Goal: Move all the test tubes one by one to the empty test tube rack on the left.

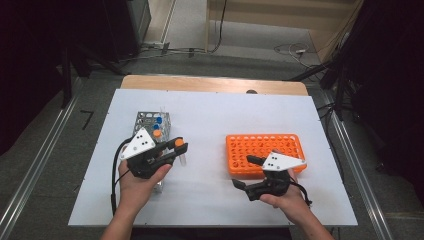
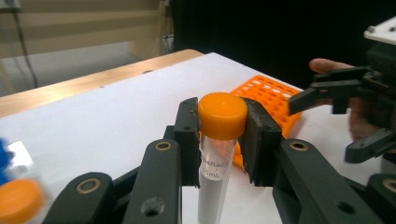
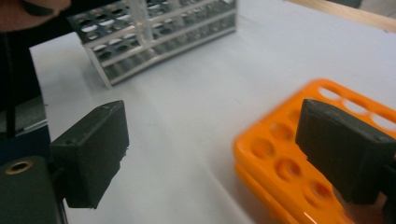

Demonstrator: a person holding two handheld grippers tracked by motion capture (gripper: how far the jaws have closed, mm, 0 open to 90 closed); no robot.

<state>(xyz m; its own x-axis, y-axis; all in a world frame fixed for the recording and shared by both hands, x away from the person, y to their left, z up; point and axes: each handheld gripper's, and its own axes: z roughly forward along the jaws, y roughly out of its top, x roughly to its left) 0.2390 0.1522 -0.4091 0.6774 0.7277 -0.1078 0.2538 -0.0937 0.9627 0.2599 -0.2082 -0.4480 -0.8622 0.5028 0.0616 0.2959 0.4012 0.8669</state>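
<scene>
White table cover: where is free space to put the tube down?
Bare sheet lies between the metal rack and the orange rack, and along the far edge. It is crowded beside the metal rack, where the left gripper holds the tube.

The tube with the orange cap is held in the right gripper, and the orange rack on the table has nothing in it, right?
Not quite. The tube with the orange cap is held in the left gripper, whose jaws press on its cap, as the left gripper view shows. The right gripper stands open with nothing between its jaws. The orange rack has nothing in it in the high view.
</scene>
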